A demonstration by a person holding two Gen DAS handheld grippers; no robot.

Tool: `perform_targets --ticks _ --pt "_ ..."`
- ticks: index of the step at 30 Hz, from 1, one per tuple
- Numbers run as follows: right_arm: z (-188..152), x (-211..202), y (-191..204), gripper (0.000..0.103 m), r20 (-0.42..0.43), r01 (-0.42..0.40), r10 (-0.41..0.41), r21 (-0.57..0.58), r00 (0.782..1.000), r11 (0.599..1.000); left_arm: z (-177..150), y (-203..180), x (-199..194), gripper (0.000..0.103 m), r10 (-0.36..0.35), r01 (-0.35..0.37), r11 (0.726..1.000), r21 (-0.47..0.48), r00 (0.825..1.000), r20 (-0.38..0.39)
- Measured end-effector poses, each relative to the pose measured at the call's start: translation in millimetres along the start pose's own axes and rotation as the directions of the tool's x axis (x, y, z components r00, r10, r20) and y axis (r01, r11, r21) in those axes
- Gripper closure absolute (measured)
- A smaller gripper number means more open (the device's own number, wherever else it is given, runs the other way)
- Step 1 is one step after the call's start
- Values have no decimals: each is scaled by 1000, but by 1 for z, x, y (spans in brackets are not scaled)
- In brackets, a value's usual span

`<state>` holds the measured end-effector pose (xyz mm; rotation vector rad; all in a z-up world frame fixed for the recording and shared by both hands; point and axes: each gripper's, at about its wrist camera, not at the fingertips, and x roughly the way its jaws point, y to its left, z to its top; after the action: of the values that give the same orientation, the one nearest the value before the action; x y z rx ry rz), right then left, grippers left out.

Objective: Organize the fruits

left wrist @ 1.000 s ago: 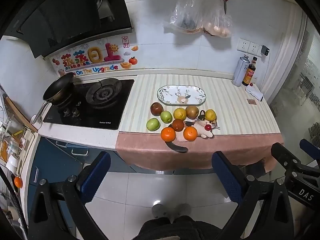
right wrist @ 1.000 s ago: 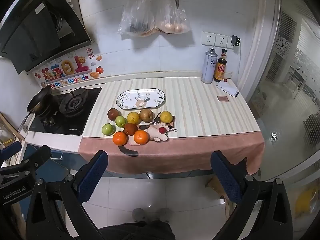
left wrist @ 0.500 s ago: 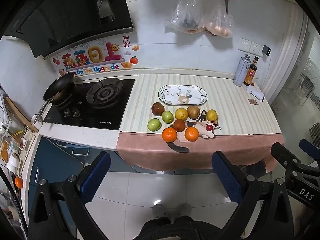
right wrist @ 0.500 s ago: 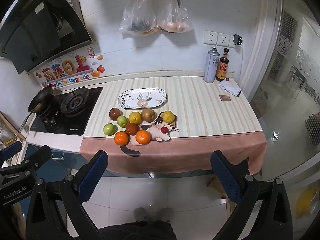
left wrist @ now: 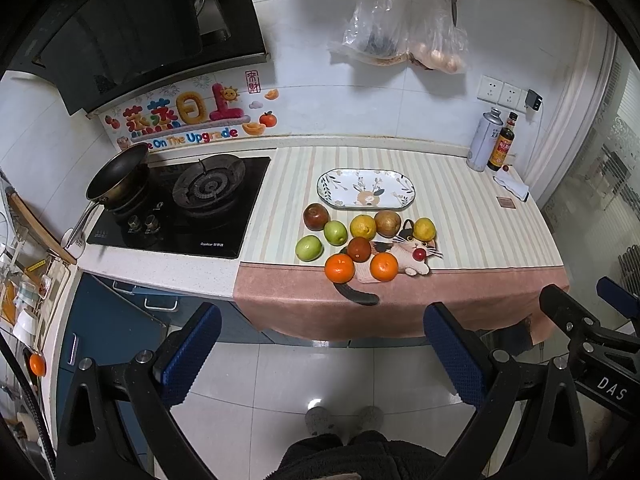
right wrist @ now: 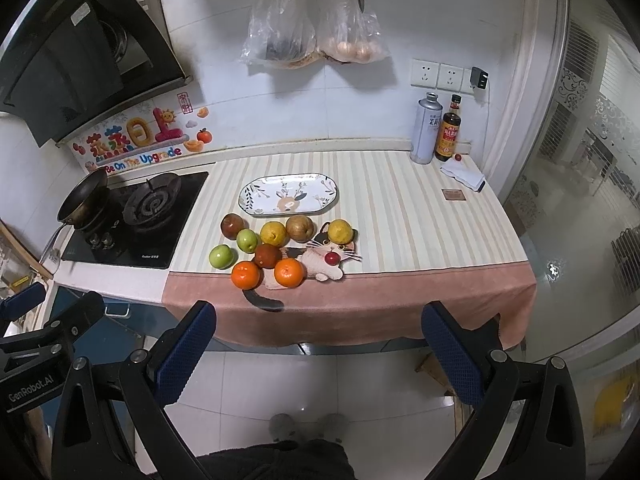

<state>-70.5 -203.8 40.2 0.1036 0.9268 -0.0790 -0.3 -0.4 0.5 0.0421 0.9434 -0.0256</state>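
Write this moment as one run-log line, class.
stage: approach | left tongs: open, empty | right tongs: open, empty | oval patterned ceramic plate: empty | round fruits: clustered in front of plate, untouched

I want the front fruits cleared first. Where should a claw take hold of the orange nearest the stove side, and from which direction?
Grip the left orange across its widest middle, coming down from above and the counter's front edge. The dark red fruit sits close behind it, so set the fingers left and right, where there looks to be room.
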Motion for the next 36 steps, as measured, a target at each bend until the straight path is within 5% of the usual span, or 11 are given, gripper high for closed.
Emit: perform_targets --ticks 36 --pt "1 -20 -3 0 5 -12 12 -4 1000 1000 0 10 2 0 3 -3 1000 -4 1000 8"
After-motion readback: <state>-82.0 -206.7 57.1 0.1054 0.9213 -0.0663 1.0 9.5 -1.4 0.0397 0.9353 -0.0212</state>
